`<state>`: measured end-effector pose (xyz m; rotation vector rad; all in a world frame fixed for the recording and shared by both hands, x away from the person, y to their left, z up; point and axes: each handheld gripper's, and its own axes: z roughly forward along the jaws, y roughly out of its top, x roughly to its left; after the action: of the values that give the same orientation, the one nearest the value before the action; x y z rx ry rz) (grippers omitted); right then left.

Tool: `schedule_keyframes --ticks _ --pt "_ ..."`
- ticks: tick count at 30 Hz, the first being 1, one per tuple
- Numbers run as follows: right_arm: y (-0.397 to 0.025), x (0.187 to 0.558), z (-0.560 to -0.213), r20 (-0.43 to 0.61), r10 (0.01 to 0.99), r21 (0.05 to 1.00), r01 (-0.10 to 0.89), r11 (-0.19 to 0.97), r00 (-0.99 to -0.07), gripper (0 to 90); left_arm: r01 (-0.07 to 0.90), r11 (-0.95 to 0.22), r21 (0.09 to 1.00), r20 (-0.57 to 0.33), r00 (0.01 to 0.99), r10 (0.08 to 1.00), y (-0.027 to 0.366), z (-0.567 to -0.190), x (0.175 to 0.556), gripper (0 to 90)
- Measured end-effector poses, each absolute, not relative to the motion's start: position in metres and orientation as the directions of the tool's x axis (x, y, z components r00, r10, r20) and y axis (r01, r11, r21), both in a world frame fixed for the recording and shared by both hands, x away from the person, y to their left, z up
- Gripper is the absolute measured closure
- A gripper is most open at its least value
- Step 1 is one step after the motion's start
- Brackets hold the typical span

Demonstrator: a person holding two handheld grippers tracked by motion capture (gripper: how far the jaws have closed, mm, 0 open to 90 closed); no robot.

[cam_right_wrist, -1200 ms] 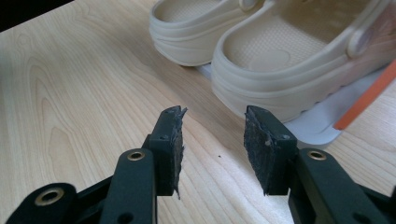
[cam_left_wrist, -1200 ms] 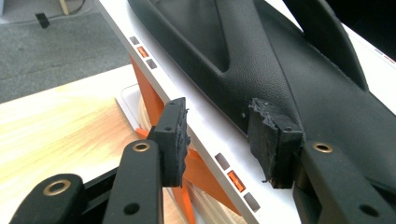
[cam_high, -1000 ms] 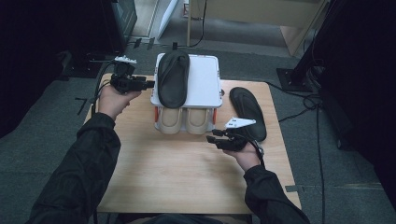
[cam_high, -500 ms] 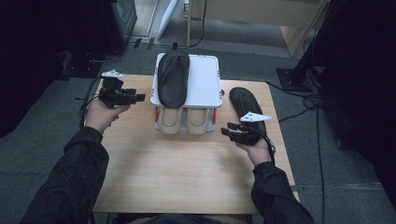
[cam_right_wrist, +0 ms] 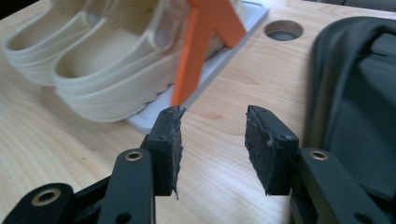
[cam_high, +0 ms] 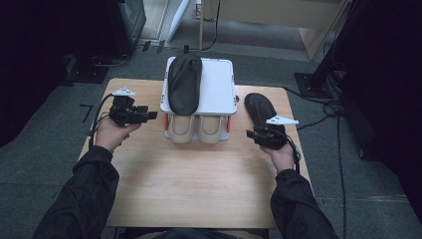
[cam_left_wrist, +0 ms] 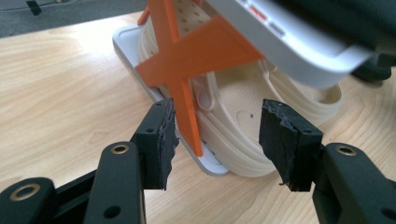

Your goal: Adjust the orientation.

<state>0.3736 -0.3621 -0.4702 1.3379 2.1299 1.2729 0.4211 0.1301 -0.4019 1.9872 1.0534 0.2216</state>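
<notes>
A white two-level shoe rack [cam_high: 219, 89] with orange side braces [cam_left_wrist: 187, 70] stands at the back middle of the wooden table [cam_high: 199, 184]. One black sandal [cam_high: 184, 82] lies on its top shelf. A pair of cream clogs [cam_high: 195, 128] sits on the lower level. A second black sandal [cam_high: 262, 110] lies on the table right of the rack. My left gripper [cam_high: 149, 115] is open, left of the rack, its jaws facing the clogs [cam_left_wrist: 243, 121]. My right gripper [cam_high: 251, 134] is open, just in front of the second sandal [cam_right_wrist: 355, 107].
A round cable hole [cam_right_wrist: 283, 30] is cut in the table behind the right side of the rack. Cables [cam_high: 323, 107] trail off the table's right edge onto the grey floor. Bare wood stretches in front of the rack.
My left gripper has drawn back from the rack's top shelf toward the left and nearer the person. My right gripper has shifted slightly right, beside the second sandal.
</notes>
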Motion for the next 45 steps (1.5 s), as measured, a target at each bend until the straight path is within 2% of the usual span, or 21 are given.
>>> schedule_keyframes --ticks 19,25,29,34,37,45 --pt "-0.392 0.401 -0.482 0.144 0.909 0.804 0.582 0.123 -0.390 58.9 0.565 -0.252 0.786 -0.210 0.626 0.751 0.145 -0.425 0.396 46.3" --pt "-0.394 0.409 -0.493 0.143 0.919 0.773 0.621 0.128 -0.368 66.6 0.575 -0.245 0.781 -0.216 0.616 0.758 0.149 -0.429 0.394 46.6" --pt "-0.392 0.411 -0.498 0.143 0.923 0.764 0.633 0.126 -0.357 68.3 0.579 -0.254 0.775 -0.212 0.616 0.759 0.149 -0.431 0.394 46.7" --pt "-0.386 0.408 -0.495 0.141 0.940 0.751 0.653 0.103 -0.311 81.1 0.582 -0.255 0.773 -0.209 0.612 0.763 0.149 -0.434 0.396 46.7" --pt "-0.381 0.407 -0.494 0.112 0.948 0.751 0.650 0.115 -0.298 82.5 0.581 -0.255 0.773 -0.210 0.613 0.762 0.150 -0.435 0.398 46.9" --pt "-0.375 0.391 -0.493 0.147 0.951 0.737 0.672 0.078 -0.271 83.0 0.570 -0.244 0.784 -0.205 0.610 0.765 0.149 -0.434 0.403 46.9"
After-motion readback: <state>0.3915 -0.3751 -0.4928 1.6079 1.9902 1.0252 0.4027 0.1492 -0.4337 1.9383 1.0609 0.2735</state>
